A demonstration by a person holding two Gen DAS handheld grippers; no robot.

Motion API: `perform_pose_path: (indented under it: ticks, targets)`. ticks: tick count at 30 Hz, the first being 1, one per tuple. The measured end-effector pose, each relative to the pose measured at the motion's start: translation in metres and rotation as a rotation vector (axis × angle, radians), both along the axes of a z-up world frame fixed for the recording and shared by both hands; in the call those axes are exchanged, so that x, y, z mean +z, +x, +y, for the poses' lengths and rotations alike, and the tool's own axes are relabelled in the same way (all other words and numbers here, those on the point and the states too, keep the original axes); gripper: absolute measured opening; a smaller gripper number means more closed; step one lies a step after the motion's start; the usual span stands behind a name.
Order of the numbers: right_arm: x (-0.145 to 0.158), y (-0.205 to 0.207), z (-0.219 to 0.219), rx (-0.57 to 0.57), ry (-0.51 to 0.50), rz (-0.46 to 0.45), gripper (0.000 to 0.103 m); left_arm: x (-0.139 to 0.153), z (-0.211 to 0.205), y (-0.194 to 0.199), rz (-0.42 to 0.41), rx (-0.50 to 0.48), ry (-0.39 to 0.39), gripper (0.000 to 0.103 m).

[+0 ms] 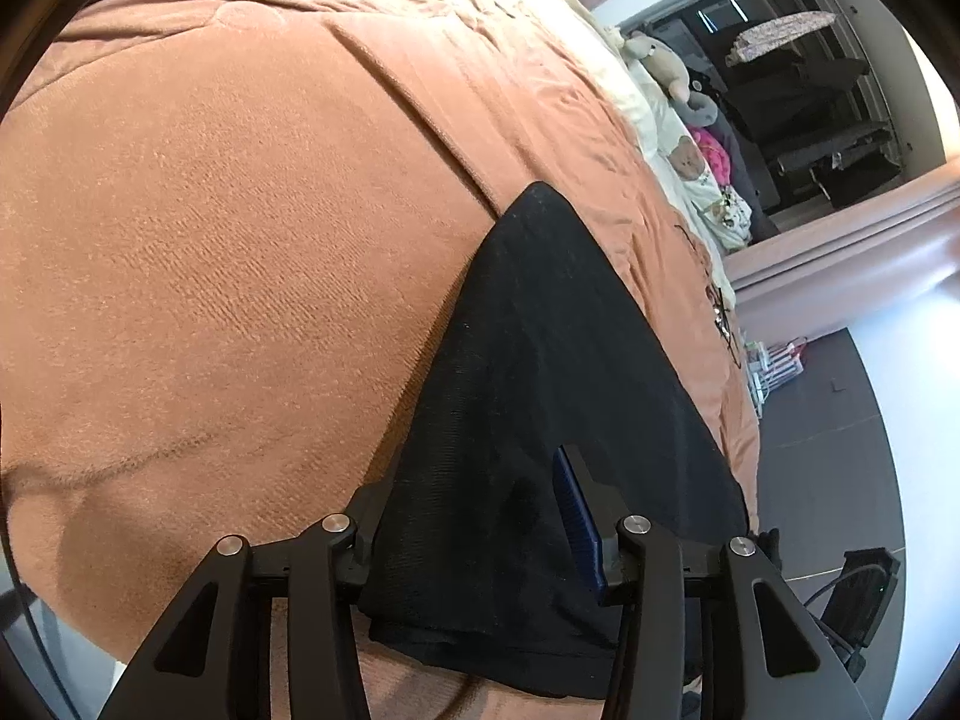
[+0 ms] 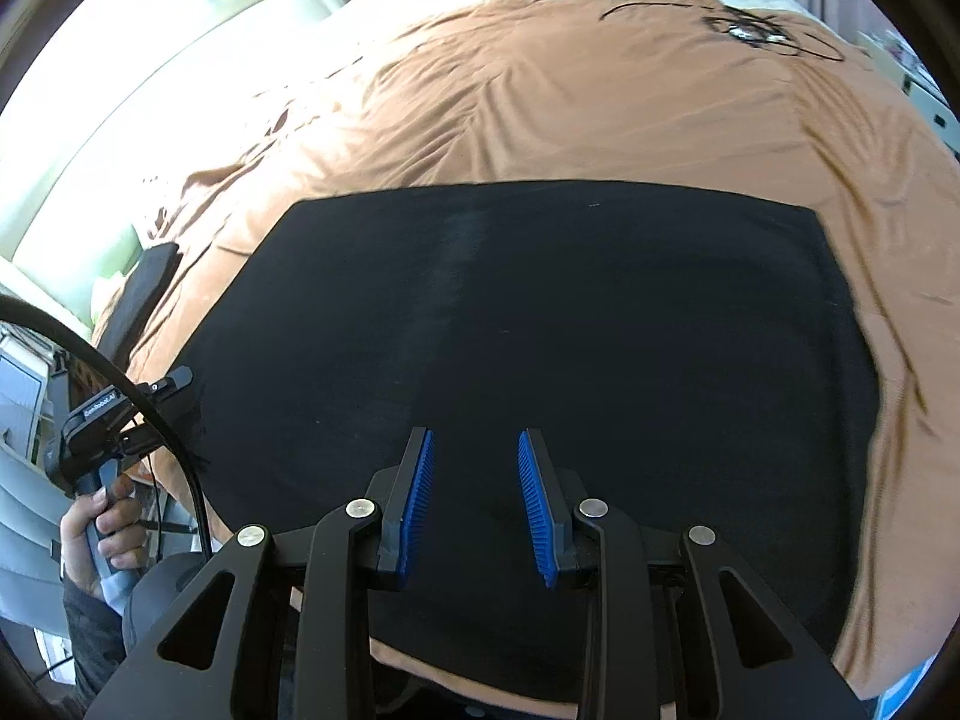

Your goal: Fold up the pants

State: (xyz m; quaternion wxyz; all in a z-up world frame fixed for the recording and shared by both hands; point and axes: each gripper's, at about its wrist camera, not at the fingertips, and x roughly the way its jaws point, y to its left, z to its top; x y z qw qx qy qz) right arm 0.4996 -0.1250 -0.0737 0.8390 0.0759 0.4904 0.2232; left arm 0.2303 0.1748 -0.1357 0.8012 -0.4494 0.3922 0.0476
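Observation:
The black pants [image 2: 570, 324] lie folded flat as a wide rectangle on the orange bedspread [image 2: 600, 108]. My right gripper [image 2: 474, 492] is open and empty, hovering over the near edge of the pants. My left gripper [image 1: 474, 510] is wide open with the pants' near left corner [image 1: 528, 420] lying between its fingers; the left finger is hidden under the cloth and the blue pad [image 1: 576, 516] of the right one shows. The left gripper also shows in the right wrist view [image 2: 162, 414], held by a hand at the pants' left edge.
A black cable and glasses-like object [image 2: 750, 30] lie on the far part of the bedspread. A dark object [image 2: 144, 294] lies at the bed's left side. White bedding and plush toys [image 1: 666, 66] sit at the bed's head. Dark floor [image 1: 828, 450] lies beside the bed.

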Motion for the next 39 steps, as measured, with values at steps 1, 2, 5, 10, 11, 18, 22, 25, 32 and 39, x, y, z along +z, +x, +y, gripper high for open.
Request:
perform_pose_path:
  ticks: [1,2,5,10,11,18,22,25,32,39]
  targets:
    - [0.0,0.003,0.005,0.005,-0.006,0.001,0.027,0.0,0.0,0.001,0.0,0.002,0.003,0.046]
    - [-0.003,0.007,0.012,0.012,-0.013,0.005,0.027,0.0,0.0,0.001,0.0,0.006,0.006,0.045]
    - [-0.01,0.016,0.032,0.031,-0.028,0.017,0.027,-0.003,0.0,0.001,0.008,0.022,0.014,0.041]
    - [-0.018,0.026,0.056,0.058,-0.051,0.019,0.027,-0.005,-0.001,0.0,0.014,0.037,0.03,0.037]
    - [-0.02,0.028,0.061,0.062,-0.059,0.02,0.027,-0.006,-0.001,0.0,0.015,0.036,0.034,0.037]
    - [-0.033,0.03,0.086,0.096,-0.101,0.037,0.027,-0.008,0.001,-0.002,0.016,0.041,0.03,0.033]
    - [-0.038,0.026,0.096,0.123,-0.118,0.055,0.027,-0.01,0.001,-0.003,0.016,0.034,0.023,0.033]
    - [-0.044,0.019,0.103,0.153,-0.117,0.085,0.023,-0.011,0.001,-0.003,0.015,0.025,0.02,0.033]
    - [-0.056,-0.002,0.116,0.186,-0.131,0.126,0.018,-0.013,0.005,-0.003,0.011,-0.002,0.005,0.033]
    - [-0.058,-0.006,0.129,0.157,-0.177,0.097,0.01,-0.014,0.012,-0.004,0.01,-0.022,-0.001,0.033]
